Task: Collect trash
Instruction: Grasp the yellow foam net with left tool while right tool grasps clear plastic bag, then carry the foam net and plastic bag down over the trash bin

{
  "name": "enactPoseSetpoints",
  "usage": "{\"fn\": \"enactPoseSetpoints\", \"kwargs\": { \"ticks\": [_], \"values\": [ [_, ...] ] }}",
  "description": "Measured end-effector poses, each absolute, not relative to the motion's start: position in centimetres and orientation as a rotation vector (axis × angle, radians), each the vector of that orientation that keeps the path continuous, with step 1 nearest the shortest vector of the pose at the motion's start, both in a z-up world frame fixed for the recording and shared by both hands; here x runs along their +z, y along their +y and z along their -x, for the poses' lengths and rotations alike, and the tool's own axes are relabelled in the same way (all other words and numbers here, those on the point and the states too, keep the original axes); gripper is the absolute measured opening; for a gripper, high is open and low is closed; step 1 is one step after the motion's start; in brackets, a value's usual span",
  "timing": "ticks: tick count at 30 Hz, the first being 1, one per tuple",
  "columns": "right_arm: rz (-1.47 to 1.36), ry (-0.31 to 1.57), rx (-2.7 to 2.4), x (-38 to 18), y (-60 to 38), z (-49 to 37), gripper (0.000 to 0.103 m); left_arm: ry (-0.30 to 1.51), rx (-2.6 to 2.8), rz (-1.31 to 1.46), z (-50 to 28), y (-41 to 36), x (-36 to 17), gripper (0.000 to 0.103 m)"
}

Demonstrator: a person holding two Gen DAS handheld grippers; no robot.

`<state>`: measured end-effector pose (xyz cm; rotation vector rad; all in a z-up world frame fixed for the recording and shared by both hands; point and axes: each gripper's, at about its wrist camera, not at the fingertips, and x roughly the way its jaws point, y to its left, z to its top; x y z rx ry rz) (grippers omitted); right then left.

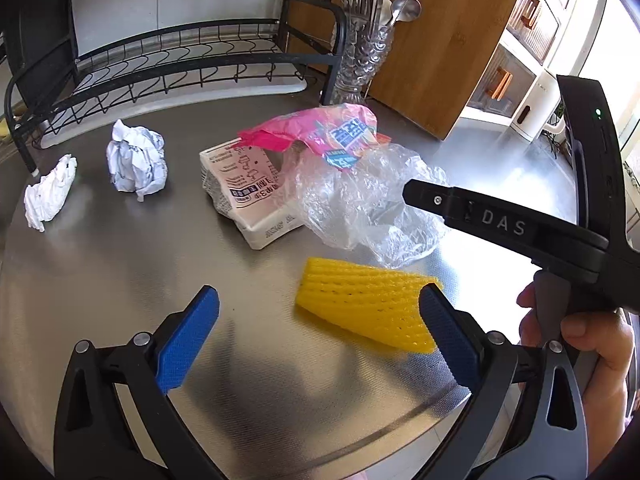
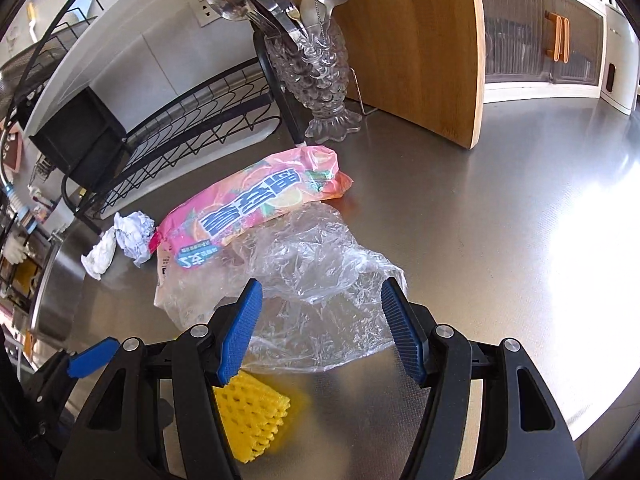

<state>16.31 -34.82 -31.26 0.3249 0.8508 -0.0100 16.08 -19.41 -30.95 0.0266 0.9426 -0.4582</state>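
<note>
Furthest left on the steel counter [image 1: 120, 304] lies a twisted white tissue [image 1: 50, 192], and just beside it a crumpled paper ball [image 1: 136, 164], both well apart from either tool. Next comes a flattened white carton [image 1: 244, 196], with a pink snack wrapper [image 1: 316, 130] draped over its far end and a clear plastic bag [image 1: 368, 208] spilling off its right side (the three overlap, so lifting one will likely tug the others). Nearer, a yellow foam net [image 1: 364, 308] lies flat. The left gripper [image 1: 320, 336] hovers low with its jaws spread wide and nothing between them, its right pad at the net's edge, probably lining up on it. The right gripper [image 2: 322, 320] is likewise released, jaws straddling the clear bag's near edge, seemingly ready to pinch it.
</note>
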Motion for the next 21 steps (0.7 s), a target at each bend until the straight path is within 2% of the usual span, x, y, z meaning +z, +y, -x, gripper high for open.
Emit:
{"fn": "enactPoseSetpoints", "kwargs": {
  "ticks": [6, 7, 8, 10, 11, 12, 15, 19, 21],
  "values": [
    [-0.322, 0.901, 0.016, -32.8, -35.2, -17.8, 0.061, 0.964, -0.483, -0.042, -16.7, -20.7, -32.4, 0.092],
    [-0.304, 0.895, 0.013, -32.8, -35.0, -17.8, 0.057, 0.971, -0.49, -0.045, -16.8, -20.9, -32.7, 0.086],
    [-0.281, 0.897, 0.008, -32.8, -34.7, -17.8, 0.048, 0.981, -0.498, -0.049, -16.9, -21.0, -33.0, 0.079],
    [-0.263, 0.899, 0.01, -32.8, -34.4, -17.8, 0.03, 0.966, -0.496, -0.076, -16.6, -21.4, -33.3, 0.072],
    [-0.254, 0.906, 0.018, -32.9, -34.2, -17.9, 0.016, 0.957, -0.492, -0.093, -16.4, -21.6, -33.3, 0.066],
    [-0.245, 0.913, 0.021, -32.9, -33.9, -18.0, 0.011, 0.953, -0.49, -0.107, -16.2, -21.7, -33.4, 0.062],
    [-0.223, 0.922, 0.025, -33.1, -33.4, -18.2, 0.003, 0.949, -0.481, -0.12, -15.7, -21.7, -33.4, 0.048],
    [-0.238, 0.918, 0.032, -32.9, -33.2, -17.5, 0.003, 0.963, -0.475, -0.091, -15.0, -20.7, -32.9, 0.025],
    [-0.238, 0.903, 0.039, -32.3, -33.1, -16.7, 0.003, 0.958, -0.459, -0.101, -14.2, -20.2, -32.5, 0.021]
  ]
}}
